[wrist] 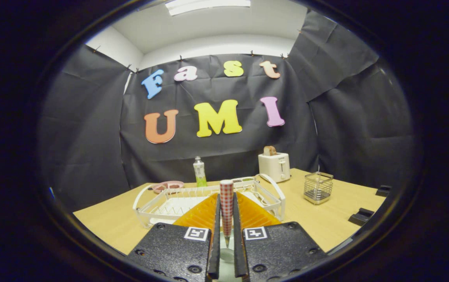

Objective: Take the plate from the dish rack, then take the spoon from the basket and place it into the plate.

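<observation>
Black-draped booth, wooden table (326,223): the gripper (226,203), fingers nearly closed, clamps an upright checked-handled spoon (226,196), likely for carrying to the pink plate (168,185) at the far edge behind the empty rack (208,199), basket (318,188) toward the right

No readable text is showing on the things here: the bottle (199,171) and the toaster (274,166) are carrying labels too small to make out, and the gripper (226,219) is bearing two square black-and-white coded markers (196,234), no words or numbers
</observation>
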`<control>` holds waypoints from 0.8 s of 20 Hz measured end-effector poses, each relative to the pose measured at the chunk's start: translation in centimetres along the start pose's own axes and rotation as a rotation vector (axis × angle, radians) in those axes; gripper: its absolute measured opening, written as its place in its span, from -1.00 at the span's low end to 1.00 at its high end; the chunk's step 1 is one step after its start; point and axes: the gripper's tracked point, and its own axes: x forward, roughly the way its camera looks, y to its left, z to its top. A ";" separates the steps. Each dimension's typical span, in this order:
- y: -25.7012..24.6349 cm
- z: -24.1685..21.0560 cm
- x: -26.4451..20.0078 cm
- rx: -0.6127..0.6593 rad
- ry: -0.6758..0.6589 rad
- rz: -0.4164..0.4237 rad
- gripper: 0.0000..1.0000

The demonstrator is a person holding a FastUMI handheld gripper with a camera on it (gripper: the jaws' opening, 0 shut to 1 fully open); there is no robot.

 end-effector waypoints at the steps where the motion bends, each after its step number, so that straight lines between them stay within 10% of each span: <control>1: -0.3 -0.4 -0.2 -0.012 0.002 -0.002 -0.58; 13: -6.2 1.3 -2.1 -0.095 0.085 -0.029 0.11; 16: -6.7 3.5 -3.4 -0.070 0.066 -0.003 0.72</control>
